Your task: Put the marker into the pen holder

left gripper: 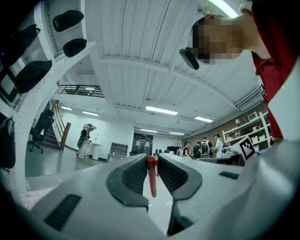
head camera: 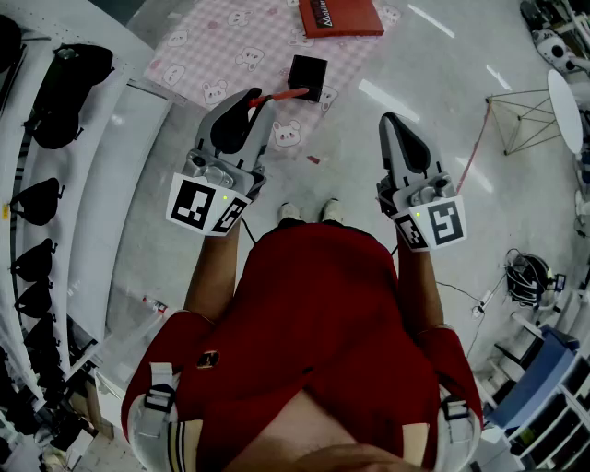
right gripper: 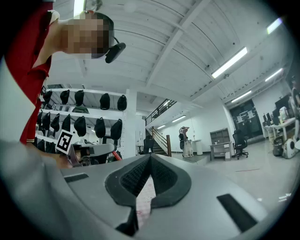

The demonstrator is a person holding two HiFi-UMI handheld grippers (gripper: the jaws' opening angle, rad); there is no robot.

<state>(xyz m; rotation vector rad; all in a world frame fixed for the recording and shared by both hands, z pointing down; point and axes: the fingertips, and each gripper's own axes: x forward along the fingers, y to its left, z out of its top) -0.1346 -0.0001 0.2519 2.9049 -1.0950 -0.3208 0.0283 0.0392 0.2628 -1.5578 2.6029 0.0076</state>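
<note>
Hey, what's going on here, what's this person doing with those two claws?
A person stands over a pink mat with a claw in each hand. The left claw is shut on a red marker, which points toward the black pen holder on the mat. The marker is not in the holder yet. The right claw is shut and empty, held off to the side.

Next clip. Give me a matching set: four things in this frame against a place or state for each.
1 marker
2 pen holder
3 red book
4 right gripper

a jaws together, nothing between
b lying at the mat's far end
c clamped in the left gripper
d black, on the mat

Pairs: 1-c, 2-d, 3-b, 4-a
</note>
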